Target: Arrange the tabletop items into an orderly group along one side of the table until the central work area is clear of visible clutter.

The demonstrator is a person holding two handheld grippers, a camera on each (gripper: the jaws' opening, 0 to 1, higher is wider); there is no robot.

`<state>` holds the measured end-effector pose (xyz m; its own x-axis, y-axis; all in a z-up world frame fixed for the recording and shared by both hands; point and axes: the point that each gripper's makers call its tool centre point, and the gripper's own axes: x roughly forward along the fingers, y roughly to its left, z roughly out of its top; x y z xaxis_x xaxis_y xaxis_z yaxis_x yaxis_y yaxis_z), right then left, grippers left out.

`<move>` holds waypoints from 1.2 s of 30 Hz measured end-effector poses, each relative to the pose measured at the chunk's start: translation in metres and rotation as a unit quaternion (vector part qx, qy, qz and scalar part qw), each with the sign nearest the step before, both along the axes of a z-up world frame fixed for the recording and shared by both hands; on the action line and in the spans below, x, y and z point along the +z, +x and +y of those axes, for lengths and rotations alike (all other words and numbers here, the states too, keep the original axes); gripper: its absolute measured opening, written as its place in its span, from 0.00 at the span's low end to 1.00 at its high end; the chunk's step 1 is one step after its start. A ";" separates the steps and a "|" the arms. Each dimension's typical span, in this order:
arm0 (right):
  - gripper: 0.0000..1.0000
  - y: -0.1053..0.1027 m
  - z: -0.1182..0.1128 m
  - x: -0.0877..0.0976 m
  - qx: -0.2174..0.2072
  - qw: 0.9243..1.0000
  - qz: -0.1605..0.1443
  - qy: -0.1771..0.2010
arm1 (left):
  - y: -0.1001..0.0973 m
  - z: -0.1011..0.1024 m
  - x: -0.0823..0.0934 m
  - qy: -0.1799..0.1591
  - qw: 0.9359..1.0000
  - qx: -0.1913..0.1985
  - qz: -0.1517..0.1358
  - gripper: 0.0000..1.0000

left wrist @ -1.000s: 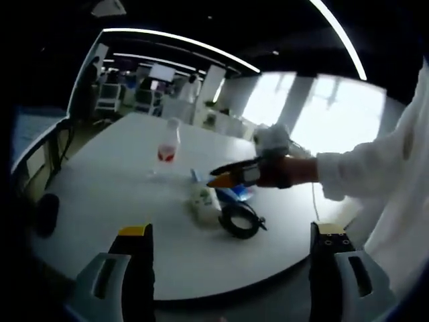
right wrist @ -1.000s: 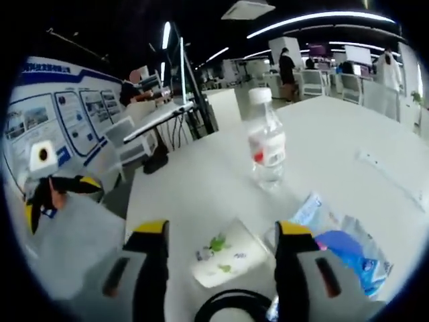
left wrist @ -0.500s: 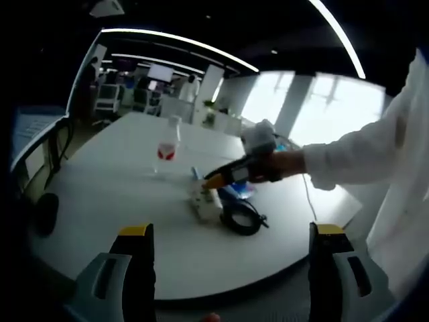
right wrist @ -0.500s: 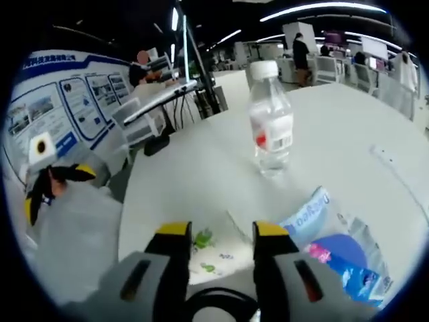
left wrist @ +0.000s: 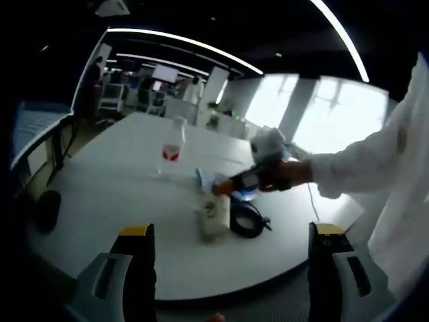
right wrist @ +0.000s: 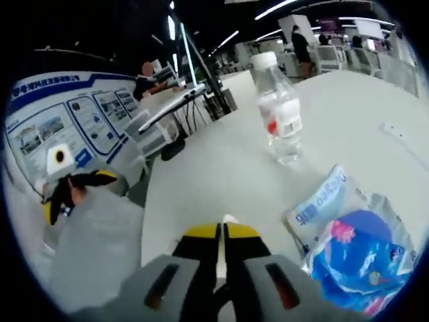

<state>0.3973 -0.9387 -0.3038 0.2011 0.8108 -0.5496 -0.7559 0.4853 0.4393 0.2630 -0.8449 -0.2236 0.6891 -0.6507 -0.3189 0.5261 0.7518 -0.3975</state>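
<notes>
While my right gripper point(right wrist: 222, 231) reaches over the white table point(left wrist: 107, 194) with its jaws clenched on the white packet point(left wrist: 214, 216), my left gripper point(left wrist: 231, 235) hangs back off the near edge, jaws released. Water bottle point(right wrist: 279, 115) stands upright beyond; blue bag point(right wrist: 352, 251) lies beside the packet.

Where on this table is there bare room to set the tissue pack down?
Bare tabletop lies left of the tissue pack, out to the near edge, and beyond the water bottle. It is crowded around the black cable coil and blue packet.
</notes>
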 end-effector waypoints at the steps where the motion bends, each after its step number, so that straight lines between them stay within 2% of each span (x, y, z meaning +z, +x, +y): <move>1: 0.00 -0.004 0.001 0.002 0.003 1.000 -0.004 0.000 | 0.000 0.000 0.000 -0.001 1.000 0.000 0.000 0.92; 7: 0.00 -0.016 0.003 0.015 0.002 1.000 -0.020 0.015 | 0.000 0.001 0.002 -0.010 1.000 0.005 -0.001 0.91; 10: 0.00 -0.016 0.005 0.025 0.004 0.999 -0.043 0.019 | 0.001 0.002 0.001 -0.010 1.000 0.008 0.001 0.90; 13: 0.00 -0.013 0.006 0.030 0.014 0.998 -0.065 0.009 | 0.001 0.002 0.001 -0.011 1.000 0.007 0.001 0.89; 20: 0.00 0.002 0.011 0.045 0.012 0.995 -0.103 0.013 | 0.001 0.002 0.001 -0.006 1.000 0.006 -0.003 0.91; 22: 0.00 0.007 0.011 0.048 0.012 0.992 -0.123 0.006 | 0.002 0.002 0.000 -0.002 1.000 0.008 -0.005 0.91; 23: 0.00 0.012 0.009 0.052 0.020 0.988 -0.152 -0.003 | 0.002 0.002 0.000 0.002 1.000 0.008 -0.007 0.92; 27: 0.00 0.019 0.011 0.059 0.040 0.976 -0.211 -0.025 | 0.003 0.004 -0.001 0.007 1.000 0.012 -0.009 0.93; 33: 0.00 0.038 0.006 0.061 0.039 0.963 -0.261 -0.058 | 0.004 0.006 -0.001 0.006 1.000 0.016 -0.006 0.94; 36: 0.00 0.047 0.006 0.065 0.024 0.962 -0.268 -0.052 | 0.005 0.006 -0.001 0.010 1.000 0.015 -0.010 0.96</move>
